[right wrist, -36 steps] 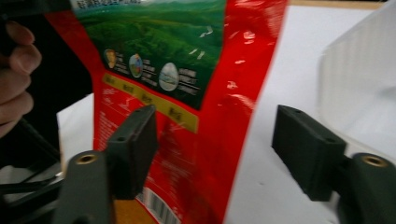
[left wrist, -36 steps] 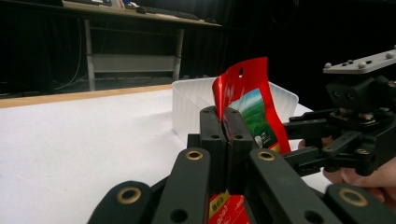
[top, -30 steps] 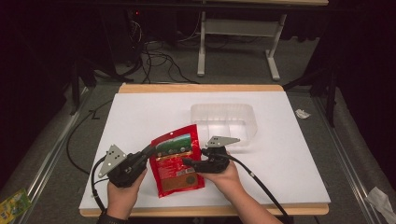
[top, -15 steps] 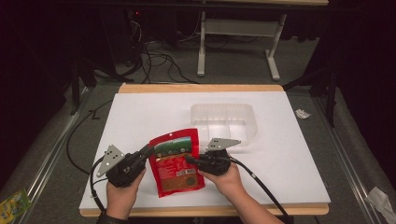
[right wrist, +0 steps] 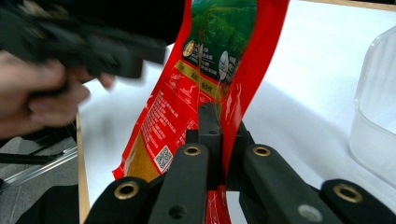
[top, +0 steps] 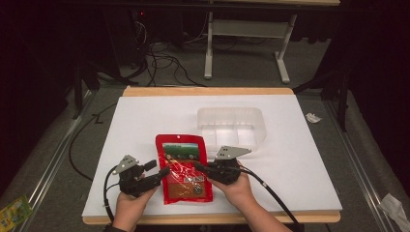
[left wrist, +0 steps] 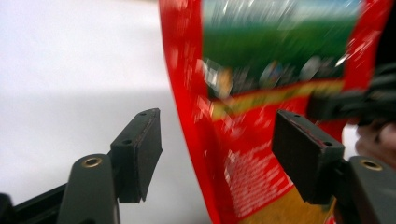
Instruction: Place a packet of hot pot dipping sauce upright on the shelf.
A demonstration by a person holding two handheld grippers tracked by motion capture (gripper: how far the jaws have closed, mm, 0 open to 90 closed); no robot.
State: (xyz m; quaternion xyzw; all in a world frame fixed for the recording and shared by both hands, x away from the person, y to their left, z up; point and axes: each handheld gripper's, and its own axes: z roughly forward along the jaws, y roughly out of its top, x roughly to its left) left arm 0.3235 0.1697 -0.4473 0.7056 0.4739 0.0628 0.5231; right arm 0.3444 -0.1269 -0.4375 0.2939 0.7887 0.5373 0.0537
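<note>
The right gripper (right wrist: 219, 140) had its jaws clamped on one edge of the red pouch (top: 183, 166), which was held up over the near part of the white table (top: 300, 159). The left gripper (left wrist: 219, 149) stood wide around the other edge, not touching. It probably needed to close there. A clear plastic tub (top: 231, 126) waited just behind.

My white table (top: 145, 125): clear plastic tub (top: 232, 124) on its far right half, empty. Floor beyond table's far edge: tangled black cables (top: 159, 58), white desk frame (top: 244, 34). Right of table: paper scrap (top: 313, 117), crumpled white wrapper (top: 394, 205). Left of table's near corner: green packet (top: 14, 211).
</note>
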